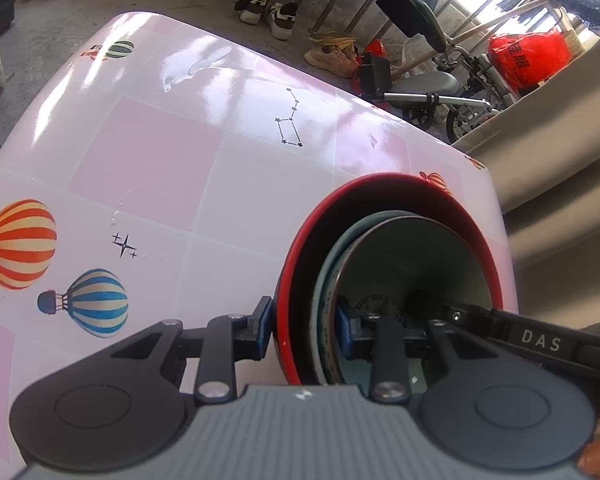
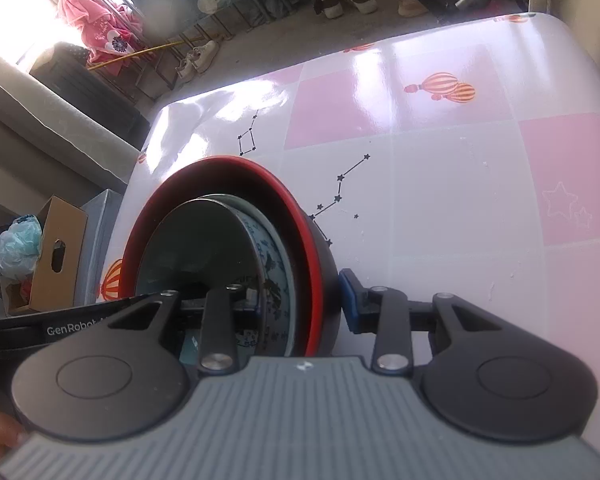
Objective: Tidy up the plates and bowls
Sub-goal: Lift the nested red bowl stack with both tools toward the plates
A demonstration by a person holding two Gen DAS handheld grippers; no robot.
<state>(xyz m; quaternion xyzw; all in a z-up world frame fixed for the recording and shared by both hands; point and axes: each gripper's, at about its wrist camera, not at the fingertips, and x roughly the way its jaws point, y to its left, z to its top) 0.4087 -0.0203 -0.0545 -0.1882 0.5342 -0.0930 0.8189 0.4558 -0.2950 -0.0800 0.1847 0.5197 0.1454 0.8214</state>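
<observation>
Left gripper (image 1: 305,330) clamped, blue pads (image 1: 265,326) pressing from either side (one outside, one inside). Right gripper (image 2: 302,303) closed likewise, outer pad (image 2: 350,294) showing, inner finger mostly hidden. Bare fingertips at both handles' edges.

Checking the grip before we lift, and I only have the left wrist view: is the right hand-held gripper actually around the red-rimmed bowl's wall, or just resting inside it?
Observer: Around it. The right hand-held gripper straddles the wall of the red-rimmed black bowl, one finger inside and its blue pad against the black outside.
Operator: Does it take in the inner bowl too?
Observer: Yes, the pale blue flower-patterned bowl sits between its fingers as well.
Operator: Anything off to its left?
Observer: A brown cardboard box stands there.
</observation>
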